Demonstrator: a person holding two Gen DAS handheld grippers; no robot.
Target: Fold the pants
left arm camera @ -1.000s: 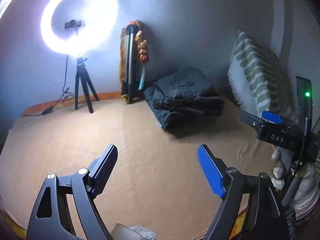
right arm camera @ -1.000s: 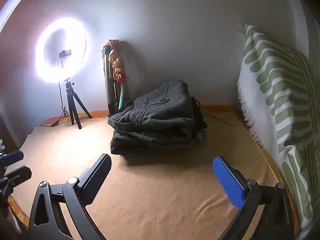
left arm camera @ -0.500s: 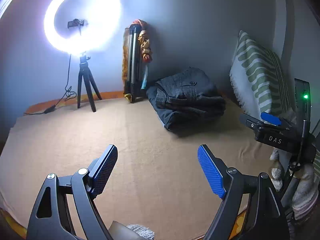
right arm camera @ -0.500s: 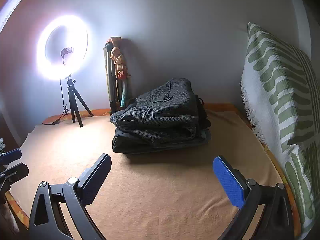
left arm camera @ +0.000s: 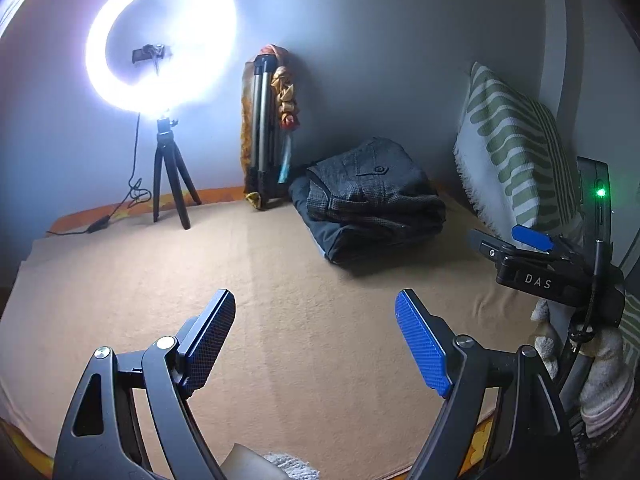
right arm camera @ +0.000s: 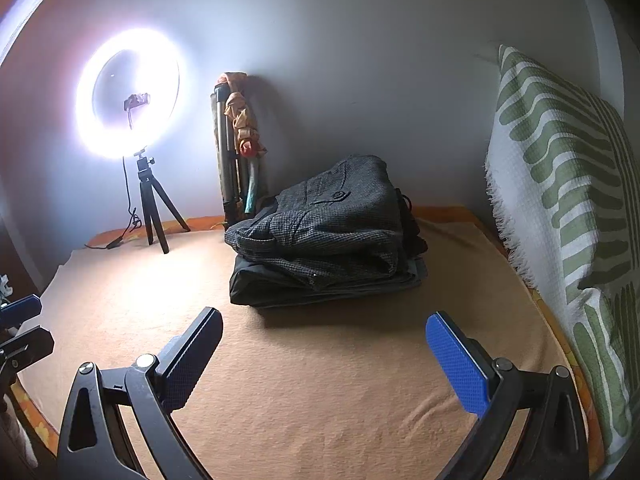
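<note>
Left gripper (left arm camera: pixel 316 340): jaws wide apart, nothing between them, blue pads (left arm camera: pixel 420 346) facing inward over bare tan blanket (left arm camera: pixel 300 280). Right gripper (right arm camera: pixel 324 356): jaws likewise spread wide, nothing held, hovering above the same blanket. Also seen at the right edge of the left wrist view, black body lettered "DAS", green indicator light (left arm camera: pixel 600 192) lit beside it. Left gripper's fingertips visible at the far left edge of the right wrist view.

Folded pants (right arm camera: pixel 324 232): dark grey check weave, button pocket facing up, lying on top of a second folded dark garment (right arm camera: pixel 280 294); stack resting on the blanket near the back wall, well ahead of both grippers and touching neither. In the left wrist view, stack right of centre (left arm camera: pixel 368 196); in the right wrist view, about centred and nearer.

Surroundings: ring light (left arm camera: pixel 160 36) lit, on a small black tripod (left arm camera: pixel 172 188) at back left, cable (left arm camera: pixel 132 196) trailing down to the orange patterned sheet (left arm camera: pixel 224 194) showing at the blanket's far edge. Phone clamp at the ring's centre. Folded silver tripod (left arm camera: pixel 262 128) leaning upright against the wall just left of the stack, orange cloth (left arm camera: pixel 286 92) draped on it. Green-and-white striped cushion (right arm camera: pixel 560 184), fringed edge, standing against the wall at right, near the stack but apart from it. Pale object at the bottom edge of the left wrist view, too cut off to identify.
</note>
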